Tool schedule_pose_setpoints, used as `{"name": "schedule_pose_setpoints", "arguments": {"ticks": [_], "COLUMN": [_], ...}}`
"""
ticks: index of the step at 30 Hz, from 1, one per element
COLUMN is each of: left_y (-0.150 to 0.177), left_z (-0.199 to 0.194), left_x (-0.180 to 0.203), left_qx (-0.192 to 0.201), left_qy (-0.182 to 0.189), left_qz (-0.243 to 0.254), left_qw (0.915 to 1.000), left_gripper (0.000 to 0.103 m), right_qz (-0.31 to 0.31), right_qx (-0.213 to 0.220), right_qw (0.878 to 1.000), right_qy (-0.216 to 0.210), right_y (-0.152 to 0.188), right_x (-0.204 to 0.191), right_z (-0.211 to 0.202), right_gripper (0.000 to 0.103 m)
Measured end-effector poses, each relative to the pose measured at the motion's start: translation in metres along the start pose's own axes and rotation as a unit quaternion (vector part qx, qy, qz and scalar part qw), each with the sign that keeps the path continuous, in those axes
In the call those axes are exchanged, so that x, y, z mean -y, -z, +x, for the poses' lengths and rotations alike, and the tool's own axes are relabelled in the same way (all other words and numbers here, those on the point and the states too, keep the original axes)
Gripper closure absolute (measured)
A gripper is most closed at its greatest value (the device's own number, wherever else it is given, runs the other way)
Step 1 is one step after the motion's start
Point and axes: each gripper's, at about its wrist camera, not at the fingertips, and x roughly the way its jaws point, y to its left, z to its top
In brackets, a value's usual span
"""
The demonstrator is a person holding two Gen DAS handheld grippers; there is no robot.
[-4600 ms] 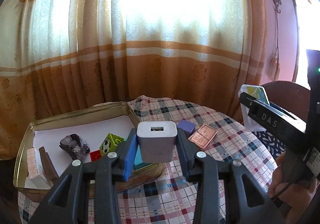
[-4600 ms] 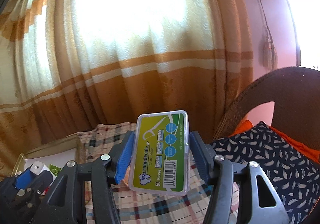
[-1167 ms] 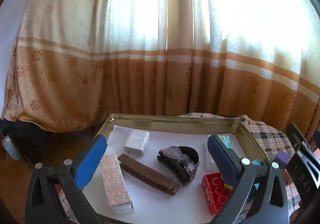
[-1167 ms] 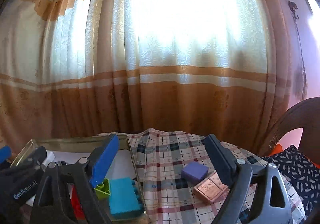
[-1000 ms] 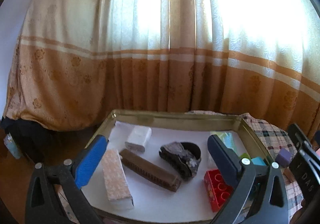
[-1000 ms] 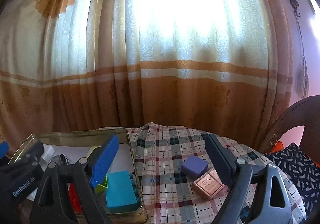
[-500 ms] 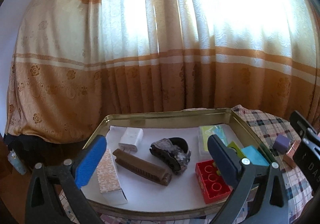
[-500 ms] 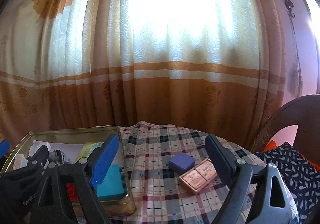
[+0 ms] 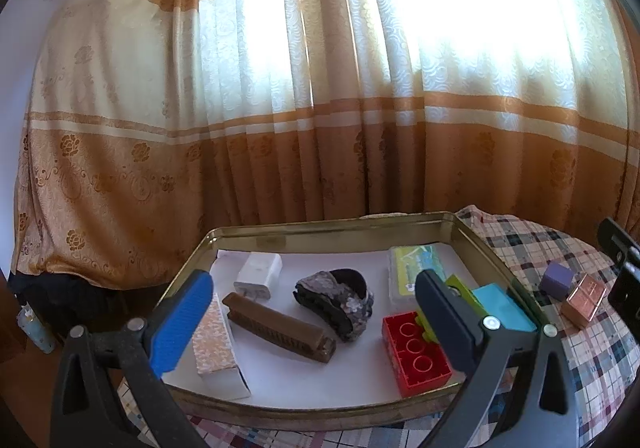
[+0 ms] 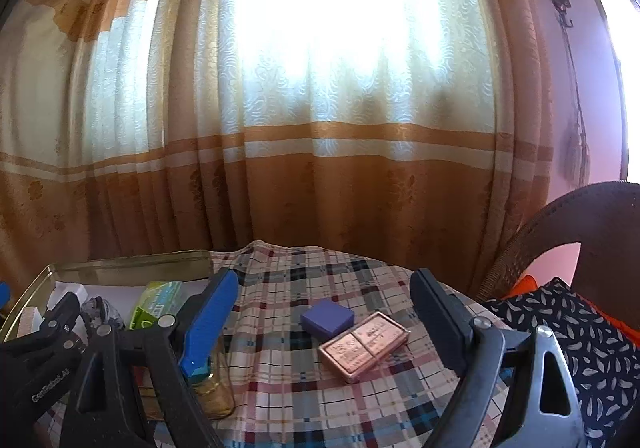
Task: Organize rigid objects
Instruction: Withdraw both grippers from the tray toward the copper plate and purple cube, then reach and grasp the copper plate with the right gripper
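A gold metal tray (image 9: 332,226) holds a white charger (image 9: 258,276), a brown bar (image 9: 278,322), a patterned box (image 9: 212,344), a grey hair clip (image 9: 336,298), a green floss case (image 9: 414,272), a red brick (image 9: 414,352), a green piece (image 9: 460,288) and a teal brick (image 9: 502,306). My left gripper (image 9: 312,318) is open and empty over the tray's near side. On the plaid cloth lie a purple block (image 10: 327,318) and a copper box (image 10: 363,344). My right gripper (image 10: 324,322) is open and empty, with both of them between its fingers.
The round table with plaid cloth (image 10: 304,400) stands before orange curtains (image 10: 320,187). A wicker chair (image 10: 576,224) with a patterned cushion (image 10: 576,332) is at the right. The tray (image 10: 120,264) sits at the table's left side.
Both grippers let go of the charger and the floss case, which now lie in the tray. Lately my left gripper has drawn back a little; my right has swung right toward the purple block and copper box.
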Motion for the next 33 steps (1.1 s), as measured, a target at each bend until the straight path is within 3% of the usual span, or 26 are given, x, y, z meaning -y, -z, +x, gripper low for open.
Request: {"name": "schedule_pose_setpoints", "arguments": {"ticks": [33], "left_y": [0.002], "left_z": [-0.002], "left_x": [0.004], "left_qx": [-0.017], "left_qy": [0.007], "left_qz": [-0.005], "left_qw": [0.9998], "left_gripper": [0.0], "right_qz": [0.011], "right_qx": [-0.007], "right_qw": [0.999], "right_qy": [0.052], "right_y": [-0.008], "right_x": [0.048], "right_z": [0.013], "right_gripper": [0.014]}}
